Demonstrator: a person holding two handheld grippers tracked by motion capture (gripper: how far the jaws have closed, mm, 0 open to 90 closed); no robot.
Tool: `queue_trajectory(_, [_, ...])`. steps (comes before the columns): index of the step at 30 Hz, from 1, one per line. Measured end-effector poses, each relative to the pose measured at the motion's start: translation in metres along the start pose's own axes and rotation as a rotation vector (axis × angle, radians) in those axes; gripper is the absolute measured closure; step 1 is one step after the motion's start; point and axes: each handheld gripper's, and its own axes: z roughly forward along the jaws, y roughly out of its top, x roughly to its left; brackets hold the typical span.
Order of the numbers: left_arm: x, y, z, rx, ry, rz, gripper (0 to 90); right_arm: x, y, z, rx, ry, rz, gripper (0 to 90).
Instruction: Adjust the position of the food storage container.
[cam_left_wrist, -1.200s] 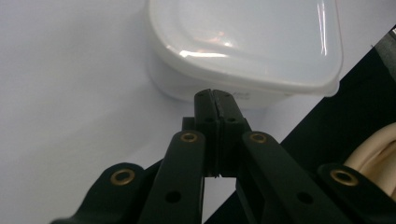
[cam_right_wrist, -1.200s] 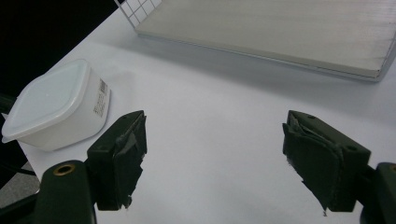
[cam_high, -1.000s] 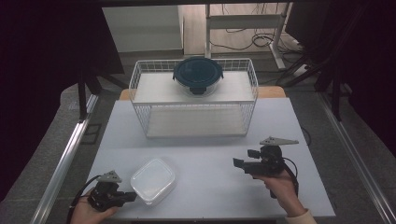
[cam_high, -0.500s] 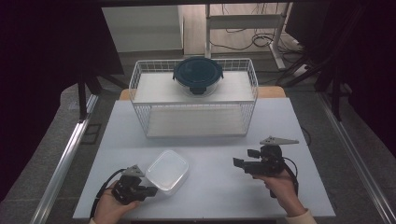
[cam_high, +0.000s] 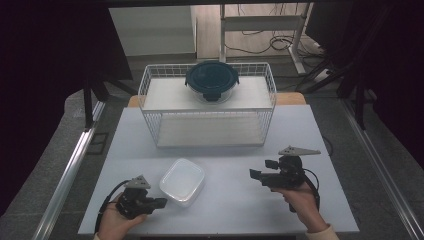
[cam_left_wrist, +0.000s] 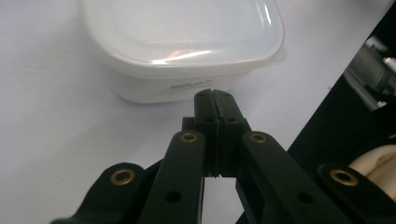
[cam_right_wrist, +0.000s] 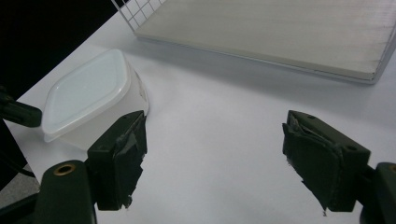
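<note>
A: How does the left gripper (cam_high: 159, 202) stand?

B: Its jaws are pressed flat together with nothing between them. In the left gripper view the closed tips (cam_left_wrist: 215, 100) sit right against the near wall of the white lidded container (cam_left_wrist: 187, 44), at or just short of touching; I cannot tell whether there is real contact.

A: Where is that container on the table?

B: On the white table (cam_high: 225, 200), toward the person's left, in front of the wire basket (cam_high: 150, 85) and well apart from it. From the high view the white lidded container (cam_high: 182, 181) lies just beside the left gripper's tip, with its lid on and turned a little askew to the table edge.

A: And the right gripper (cam_high: 255, 175)?

B: Wide open and holding nothing. In the right gripper view the two padded jaws stand far apart over bare table, midpoint here (cam_right_wrist: 212, 140), and the white lidded container (cam_right_wrist: 88, 98) shows beyond the jaw at the picture's left, clear of it. The gripper points across the table toward the container, with open tabletop between them.

A: Anything in the basket?

B: A round glass container with a dark teal lid (cam_high: 212, 80) sits on the basket's upper shelf, near the middle toward the back. The lower shelf (cam_right_wrist: 280, 32) shows as a pale board in the right gripper view.

A: The hands?

B: The left hand (cam_high: 112, 225) cups its gripper from below at the near edge; the right hand (cam_high: 300, 200) grips its own from behind
</note>
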Motion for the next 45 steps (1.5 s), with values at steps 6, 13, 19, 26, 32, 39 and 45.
queue_trajectory(6, [0.021, 0.002, -0.022, -0.066, 0.059, -0.062, 90.0, -0.003, 0.000, -0.001, -0.003, -0.006, 0.008, 21.5])
queue_trajectory(13, [0.044, 0.020, -0.022, -0.099, 0.093, -0.111, 89.9, -0.006, -0.001, 0.000, 0.001, -0.006, 0.009, 21.5])
queue_trajectory(19, [0.057, 0.036, -0.004, -0.076, 0.077, -0.129, 90.0, -0.004, 0.000, -0.002, -0.003, -0.001, 0.005, 21.4])
queue_trajectory(26, [0.060, 0.038, 0.010, -0.022, 0.064, -0.115, 90.0, -0.007, -0.001, -0.001, -0.003, -0.008, 0.012, 21.3])
queue_trajectory(32, [0.059, 0.038, 0.015, -0.004, 0.059, -0.106, 90.0, -0.005, 0.000, -0.002, -0.005, -0.005, 0.005, 21.3])
queue_trajectory(39, [0.052, 0.037, 0.021, 0.019, 0.050, -0.096, 90.0, -0.006, -0.001, -0.001, 0.000, -0.006, 0.007, 21.4])
queue_trajectory(45, [0.041, 0.036, 0.029, 0.037, 0.029, -0.079, 90.0, -0.006, -0.001, -0.002, -0.003, -0.006, 0.006, 21.3])
